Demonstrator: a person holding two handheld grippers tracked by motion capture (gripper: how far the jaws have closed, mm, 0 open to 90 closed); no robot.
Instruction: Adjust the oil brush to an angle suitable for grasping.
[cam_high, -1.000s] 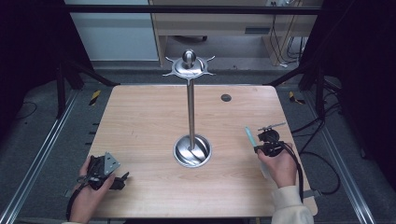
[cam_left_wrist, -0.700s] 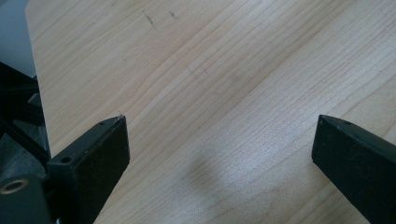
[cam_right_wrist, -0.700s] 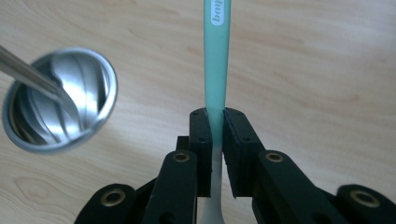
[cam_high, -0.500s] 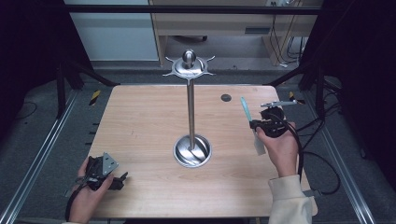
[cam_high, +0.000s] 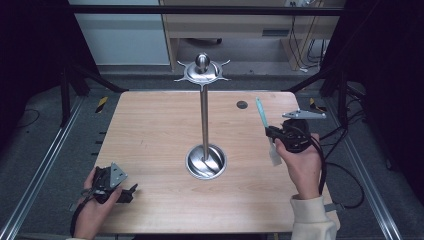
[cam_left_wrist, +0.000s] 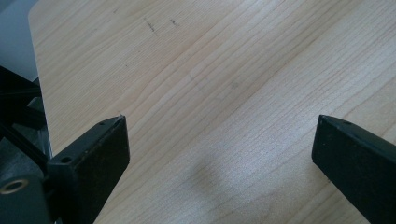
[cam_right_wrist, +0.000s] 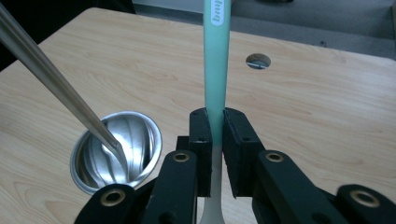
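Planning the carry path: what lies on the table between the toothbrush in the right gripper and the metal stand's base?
Bare wood; the high view shows nothing between the toothbrush and the stand's base.

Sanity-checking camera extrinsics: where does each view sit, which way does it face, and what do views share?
High view: above the near edge, facing forward and down on the table; forearms, both grippers.
Left gripper view: on the left gripper, facing bare wood; open jaws.
Right gripper view: on the right gripper, facing across the table; jaws clamp a toothbrush.
Shared by high and right: toothbrush, stand, table hole.
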